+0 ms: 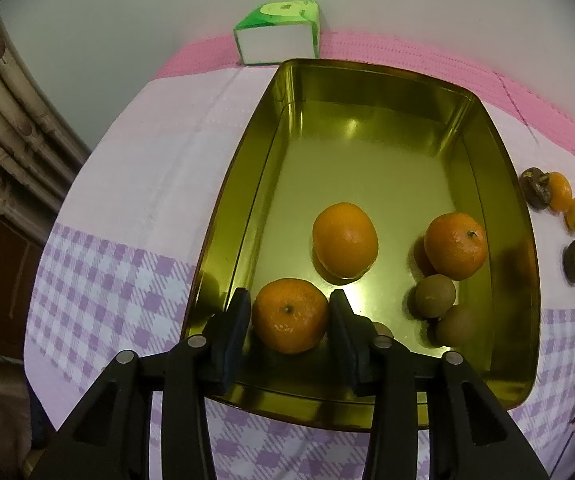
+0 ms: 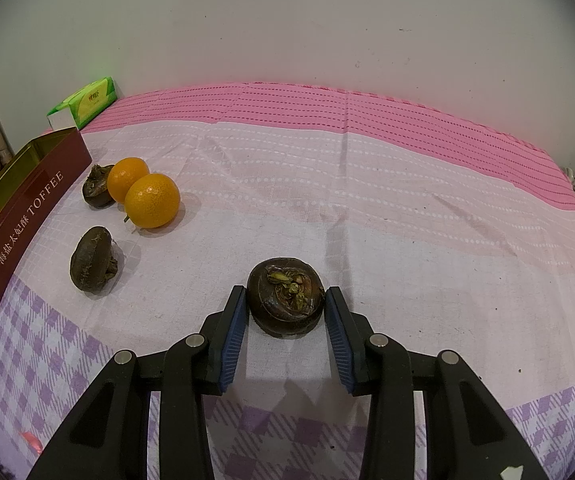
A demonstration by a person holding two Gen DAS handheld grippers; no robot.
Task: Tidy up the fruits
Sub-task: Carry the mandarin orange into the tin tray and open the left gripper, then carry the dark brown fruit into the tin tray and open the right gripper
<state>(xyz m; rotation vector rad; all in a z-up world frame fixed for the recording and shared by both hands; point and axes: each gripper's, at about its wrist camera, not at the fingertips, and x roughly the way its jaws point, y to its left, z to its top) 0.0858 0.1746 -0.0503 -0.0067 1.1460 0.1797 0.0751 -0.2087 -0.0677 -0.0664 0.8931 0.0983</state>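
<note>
A gold tin (image 1: 499, 184) stands open on the checked and pink cloth (image 2: 367, 200), its dark red outer wall lettered TOFFEE in the right wrist view. Inside it, at the near left, a mandarin (image 1: 289, 315) sits between the fingers of the left gripper (image 1: 290, 310); both pads lie right at its skin, though whether they still press on it cannot be told. Farther in lies a second mandarin (image 1: 345, 238), with a third (image 1: 455, 245) by the right wall, and two small brown-green fruits (image 1: 434, 295) touch each other in the near right part of the tin. Outside the tin, to its right on the cloth, two more mandarins (image 2: 151, 200) rest against each other, a dark brown fruit (image 2: 97, 192) just at their left and another dark fruit (image 2: 92, 259) nearer, a little apart. Well to the right of these, a third dark brown fruit (image 2: 285, 296) sits on the cloth between the fingers of the right gripper (image 2: 286, 308), whose blue pads stand close at either side of it with a thin gap showing on the left. A green tissue pack (image 1: 277, 32) lies beyond the tin's far end, against the pale wall (image 2: 287, 20).
</note>
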